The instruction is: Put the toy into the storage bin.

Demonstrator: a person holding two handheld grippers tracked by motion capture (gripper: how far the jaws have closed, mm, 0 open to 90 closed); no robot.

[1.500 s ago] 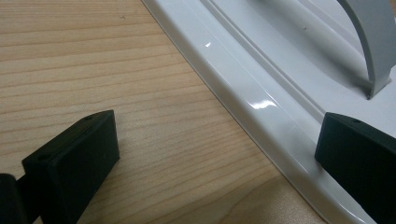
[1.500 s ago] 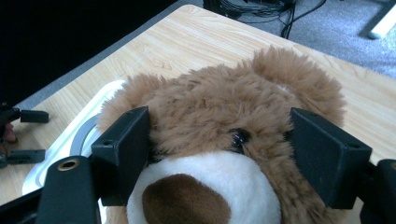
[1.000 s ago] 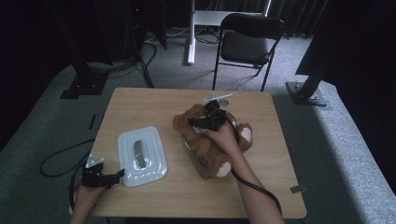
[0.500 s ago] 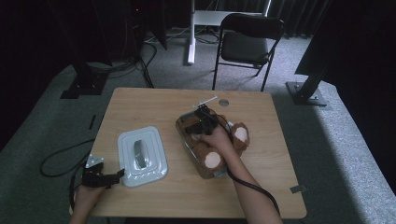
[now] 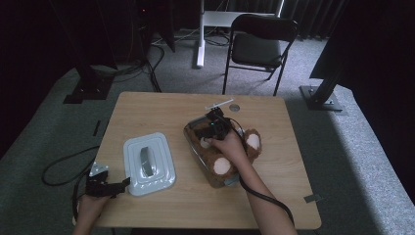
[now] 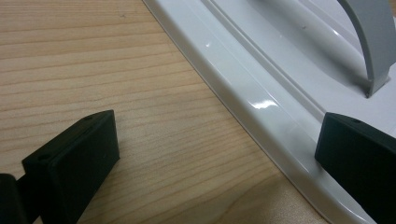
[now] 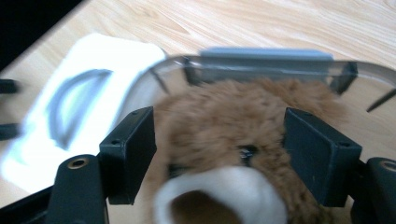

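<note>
Brown plush teddy bear (image 7: 233, 135) with a white muzzle sits between my right gripper (image 7: 243, 158) jaws, its furry head in the gap from one black pad to the other. The jaws have just closed a little, and both pads are against the fur at the sides of the head, so I am pinching the bear. The bear is down inside the clear plastic rectangular container (image 7: 266, 63), whose far rim curves just behind the head. From the high view, the bear (image 5: 222, 164) lies in this container (image 5: 193, 139) near the middle of the light wooden table (image 5: 274, 191), with one foot hanging over the container's right rim.

Left of the container lies the white plastic lid with a grey handle (image 5: 148, 164), flat on the table. My left gripper (image 6: 215, 154) has its jaws spread wide with nothing between them; one jaw is over the bare wood and the other over the lid (image 6: 280, 74) edge.
</note>
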